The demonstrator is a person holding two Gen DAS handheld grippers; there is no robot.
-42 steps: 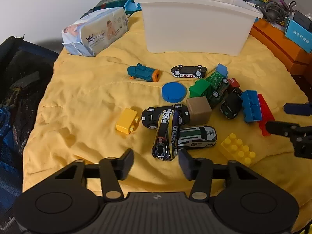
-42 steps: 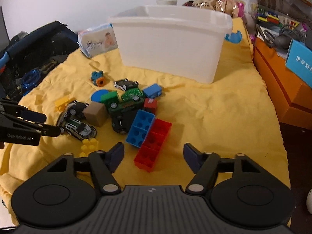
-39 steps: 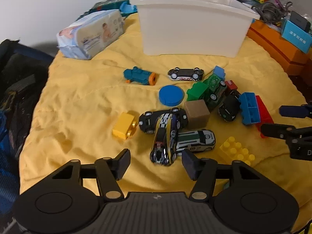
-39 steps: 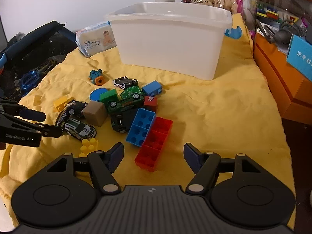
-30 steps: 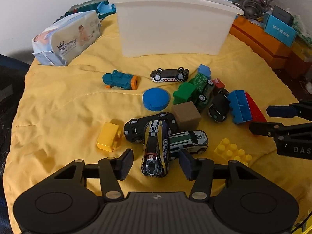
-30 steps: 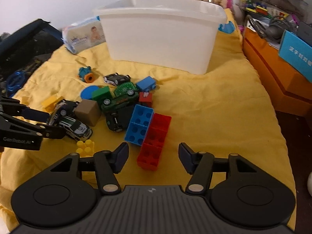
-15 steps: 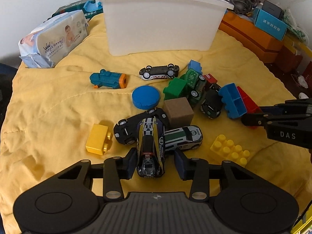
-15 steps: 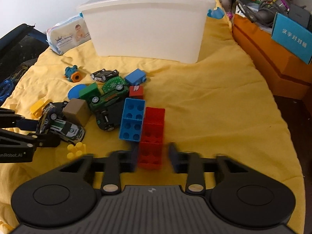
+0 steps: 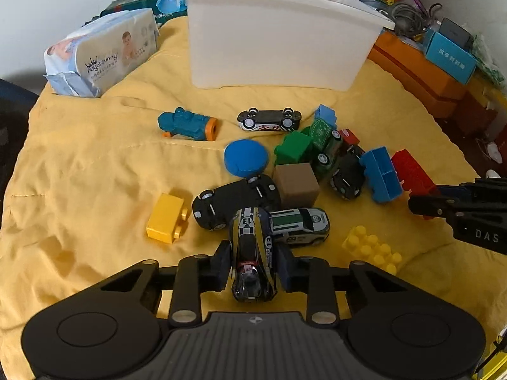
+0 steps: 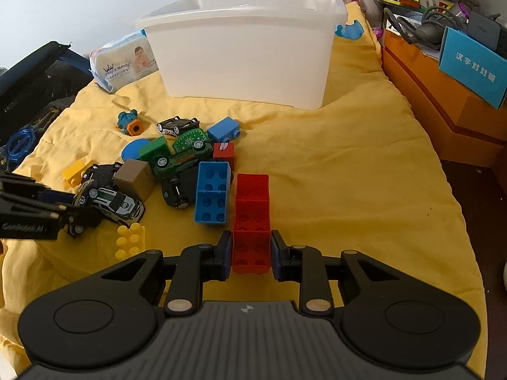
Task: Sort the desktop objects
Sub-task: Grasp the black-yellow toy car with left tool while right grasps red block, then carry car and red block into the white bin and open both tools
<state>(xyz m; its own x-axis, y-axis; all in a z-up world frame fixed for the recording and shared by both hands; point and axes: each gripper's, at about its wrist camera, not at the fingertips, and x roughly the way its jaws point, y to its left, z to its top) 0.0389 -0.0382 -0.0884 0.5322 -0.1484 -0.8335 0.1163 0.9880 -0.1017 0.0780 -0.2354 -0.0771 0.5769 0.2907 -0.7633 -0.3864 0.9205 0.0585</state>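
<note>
A: status?

B: Grasp step, both sides at once. L gripper (image 9: 252, 267) around the striped race car (image 9: 252, 253), jaws closing in; pads look right at the car's flanks, can't confirm firm contact yet. R gripper (image 10: 249, 253) pinching the near end of the red brick (image 10: 252, 218), pads flat on both long sides.

A: where's everything else?

B: All on the yellow cloth (image 9: 79, 171) covering the table. Car lies nose toward the L cam, its far end wedged between the black car (image 9: 234, 201) and the white/green car (image 9: 299, 224), touching both. Red brick lies just beside the blue brick (image 10: 212, 196), narrow gap, parallel. White bin (image 10: 244, 47) stands at the back, well apart from both grippers. Can't see inside it.

A: nothing lifted?

B: No, both items look seated on the cloth.

A: next?

B: My read: finish the L close, then lift both straight up before moving toward the bin. Car needs a clean vertical pull or it drags its two neighbours. Brick is gripped at one end only, so the far end may sag or pivot; slow lift, keep clear of the blue brick. Then carry over the rim and let go. Assuming the bin is the target; which sort category goes there I can't tell.
</note>
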